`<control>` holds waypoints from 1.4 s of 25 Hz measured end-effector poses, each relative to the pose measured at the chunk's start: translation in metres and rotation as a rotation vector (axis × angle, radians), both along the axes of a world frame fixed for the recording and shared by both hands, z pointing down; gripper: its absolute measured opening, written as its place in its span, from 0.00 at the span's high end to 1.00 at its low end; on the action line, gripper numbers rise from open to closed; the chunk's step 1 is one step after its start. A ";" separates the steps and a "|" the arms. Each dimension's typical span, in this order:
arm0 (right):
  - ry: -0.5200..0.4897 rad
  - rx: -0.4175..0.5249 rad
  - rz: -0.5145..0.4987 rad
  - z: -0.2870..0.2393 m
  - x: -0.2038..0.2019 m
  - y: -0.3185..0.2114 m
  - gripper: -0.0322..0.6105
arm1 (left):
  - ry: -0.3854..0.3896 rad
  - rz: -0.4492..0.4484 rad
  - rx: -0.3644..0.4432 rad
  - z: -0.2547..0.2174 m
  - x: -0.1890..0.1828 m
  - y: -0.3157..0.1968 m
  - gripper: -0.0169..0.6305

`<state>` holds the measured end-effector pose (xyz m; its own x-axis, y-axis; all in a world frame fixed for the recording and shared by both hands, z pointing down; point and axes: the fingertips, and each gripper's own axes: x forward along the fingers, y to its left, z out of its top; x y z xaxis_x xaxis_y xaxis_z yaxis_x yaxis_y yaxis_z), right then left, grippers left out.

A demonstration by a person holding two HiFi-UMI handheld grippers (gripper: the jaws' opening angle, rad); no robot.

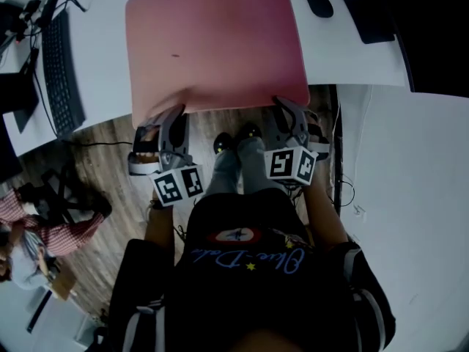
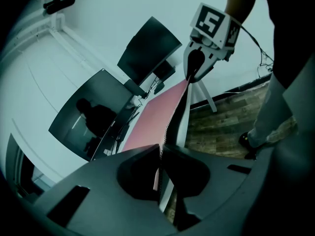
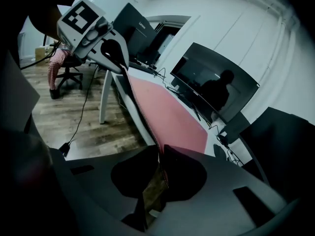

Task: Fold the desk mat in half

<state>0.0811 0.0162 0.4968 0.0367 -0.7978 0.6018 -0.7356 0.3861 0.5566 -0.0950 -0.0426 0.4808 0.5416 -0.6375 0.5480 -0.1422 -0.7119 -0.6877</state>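
Note:
A pink desk mat (image 1: pixel 216 42) lies flat on the white desk (image 1: pixel 102 64), its near edge hanging just over the desk's front. My left gripper (image 1: pixel 163 119) is at the mat's near-left corner and my right gripper (image 1: pixel 287 108) is at its near-right corner. In the left gripper view the jaws (image 2: pixel 160 151) are shut on the mat's thin edge (image 2: pixel 162 112), with the right gripper (image 2: pixel 197 65) at the far end of that edge. In the right gripper view the jaws (image 3: pixel 160 154) pinch the same edge (image 3: pixel 172 114), and the left gripper (image 3: pixel 115 53) holds its other end.
A black keyboard (image 1: pixel 62 72) lies left of the mat, with a mouse (image 1: pixel 318 2) and a dark pad (image 1: pixel 366 13) to its right. Monitors (image 2: pixel 93 114) stand at the desk's back. A seated person (image 1: pixel 37 226) is at the lower left on the wood floor.

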 end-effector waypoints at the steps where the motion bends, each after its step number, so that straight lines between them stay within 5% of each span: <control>1: -0.013 0.007 0.002 -0.005 0.001 -0.004 0.90 | 0.003 -0.006 -0.006 -0.002 0.001 -0.004 0.94; 15: -0.005 0.115 -0.066 -0.068 0.029 -0.104 0.91 | 0.014 -0.086 0.001 -0.039 0.025 -0.087 0.95; 35: 0.000 0.118 -0.163 -0.064 0.066 -0.274 0.91 | -0.017 -0.182 -0.010 -0.037 0.059 -0.248 0.95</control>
